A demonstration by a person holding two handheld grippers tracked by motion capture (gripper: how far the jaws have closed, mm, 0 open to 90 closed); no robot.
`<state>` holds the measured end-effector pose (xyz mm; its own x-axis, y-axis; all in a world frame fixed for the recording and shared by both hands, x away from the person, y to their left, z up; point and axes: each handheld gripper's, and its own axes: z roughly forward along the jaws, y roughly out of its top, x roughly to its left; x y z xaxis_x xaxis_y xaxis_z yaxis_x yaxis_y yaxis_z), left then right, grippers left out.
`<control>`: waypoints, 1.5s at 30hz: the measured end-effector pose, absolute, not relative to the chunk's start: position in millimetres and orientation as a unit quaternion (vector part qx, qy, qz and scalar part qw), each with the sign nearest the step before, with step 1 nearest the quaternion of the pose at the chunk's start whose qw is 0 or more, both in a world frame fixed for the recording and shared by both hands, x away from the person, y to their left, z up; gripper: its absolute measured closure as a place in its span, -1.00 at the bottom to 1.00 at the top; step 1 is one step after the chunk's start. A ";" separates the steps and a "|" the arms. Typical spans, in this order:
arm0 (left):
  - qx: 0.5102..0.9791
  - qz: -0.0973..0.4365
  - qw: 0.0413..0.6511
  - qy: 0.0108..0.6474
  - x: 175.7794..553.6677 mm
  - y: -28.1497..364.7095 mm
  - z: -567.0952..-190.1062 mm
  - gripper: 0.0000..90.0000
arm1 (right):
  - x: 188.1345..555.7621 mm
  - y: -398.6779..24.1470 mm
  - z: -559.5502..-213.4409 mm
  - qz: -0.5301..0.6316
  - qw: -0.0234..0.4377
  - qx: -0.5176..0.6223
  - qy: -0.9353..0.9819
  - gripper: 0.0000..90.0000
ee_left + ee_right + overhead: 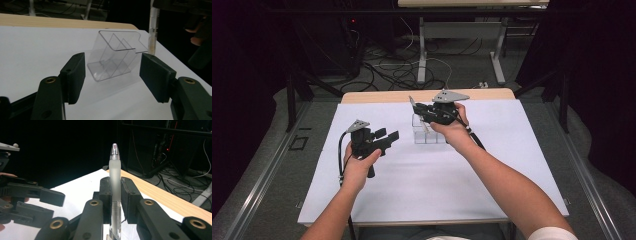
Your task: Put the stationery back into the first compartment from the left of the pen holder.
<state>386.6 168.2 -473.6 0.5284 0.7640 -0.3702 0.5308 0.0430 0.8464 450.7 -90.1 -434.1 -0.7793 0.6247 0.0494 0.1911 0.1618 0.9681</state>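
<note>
The pen [115, 182], a frosted clear barrel with a pointed tip, stands upright in the middle of the right gripper view, clamped between the 2 black jaws of the right gripper [115, 195], with its tip well above the pads. In the high view that gripper [422, 111] sits just above centre, held in the person's right hand [454, 131], directly over a clear plastic holder [428, 131] on the white sheet [492, 170]. In the left gripper view the pen [153, 32] appears as a vertical tube at the upper right, behind the holder [113, 56], which lies tilted at the frame's centre with its slanted dividers visible.

The left gripper [387, 136] is at the left of centre in the high view, well apart from the holder. Its jaws stand apart with nothing pressed between them; the holder merely shows in the gap beyond them. A wooden table edge [377, 96] runs along the sheet's upper border.
</note>
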 end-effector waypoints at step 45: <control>0.678 0.003 0.568 0.467 414.1 104.2 -458.0 0.77 | 431.0 -92.4 -440.3 0.611 0.168 0.275 0.723 0.77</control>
